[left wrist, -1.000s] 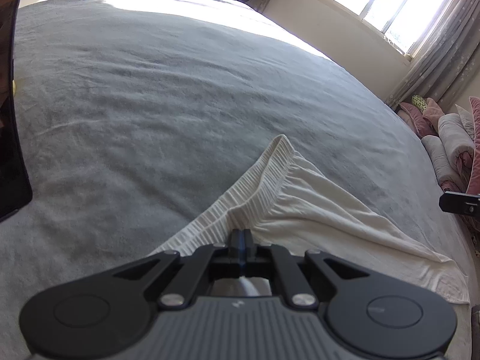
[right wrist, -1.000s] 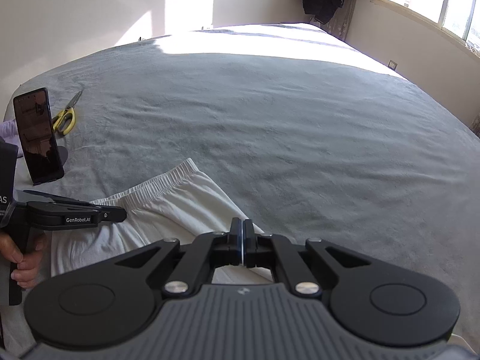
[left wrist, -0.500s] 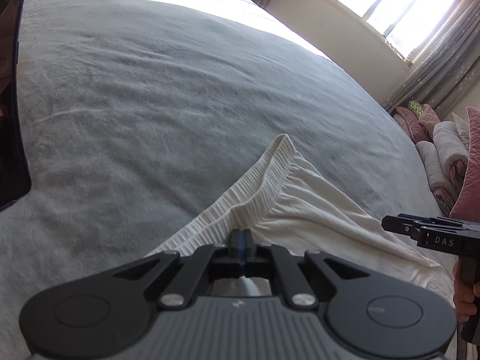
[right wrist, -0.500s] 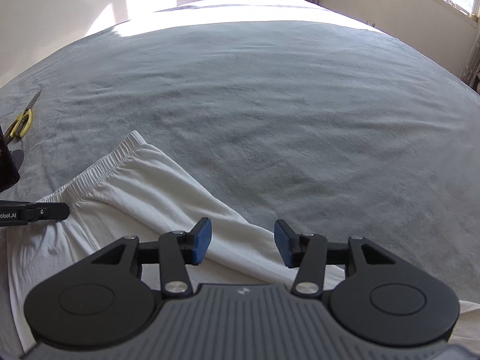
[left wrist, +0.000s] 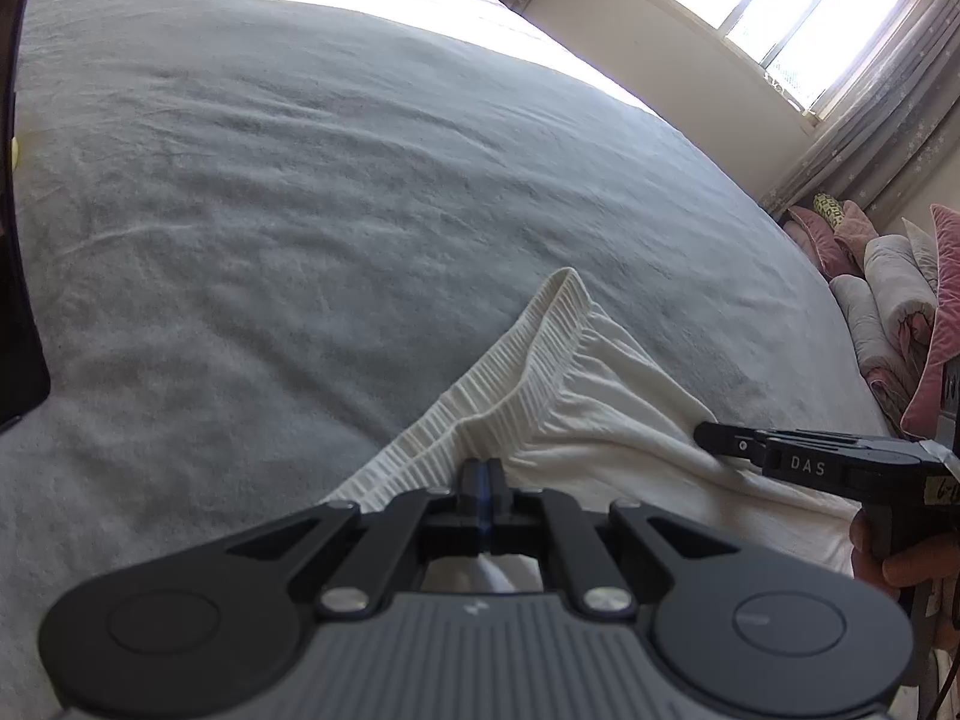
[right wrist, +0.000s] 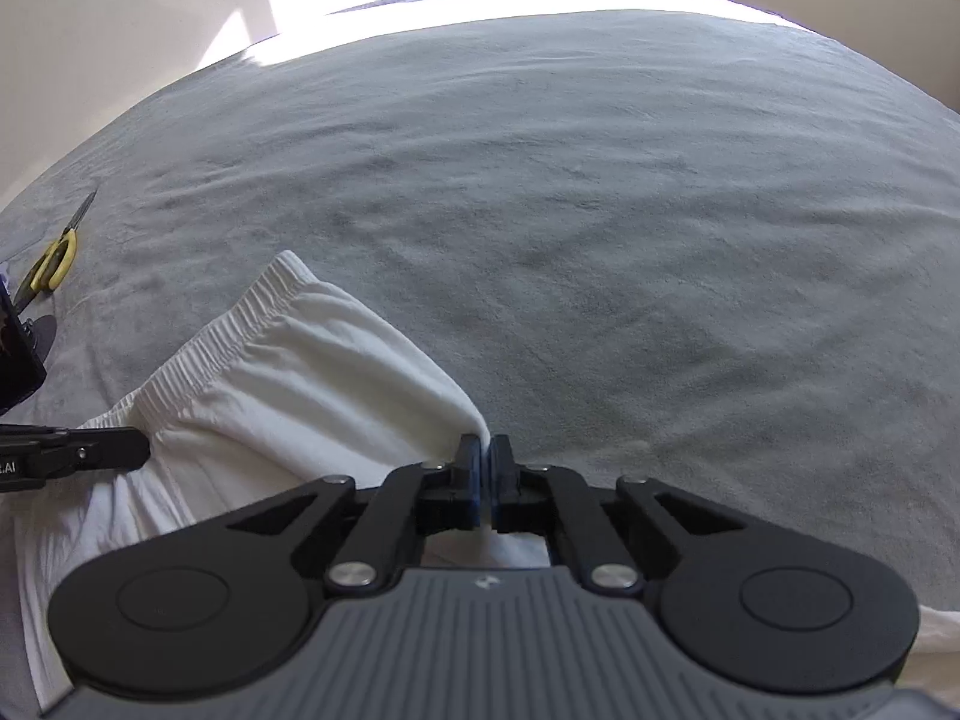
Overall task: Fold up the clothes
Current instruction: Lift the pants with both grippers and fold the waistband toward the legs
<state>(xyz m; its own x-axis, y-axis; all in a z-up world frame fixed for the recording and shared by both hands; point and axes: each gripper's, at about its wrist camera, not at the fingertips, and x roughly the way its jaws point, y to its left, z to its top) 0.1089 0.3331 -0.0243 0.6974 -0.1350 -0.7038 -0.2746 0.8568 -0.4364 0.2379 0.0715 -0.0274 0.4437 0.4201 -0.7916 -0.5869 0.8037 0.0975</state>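
The white shorts (left wrist: 606,420) lie on the grey bed (left wrist: 300,210), near its front edge, w/ ribbed elastic waistband raised in a fold. The left gripper (left wrist: 480,480) is closed tight on the waistband cloth. The right gripper (right wrist: 483,468) is closed too, pinching a fabric edge of the shorts. Only the right wrist view shows yellow scissors (right wrist: 51,258) near the left edge of the bed; only the left wrist view shows window (left wrist: 780,18) & pink pillows (left wrist: 900,300).
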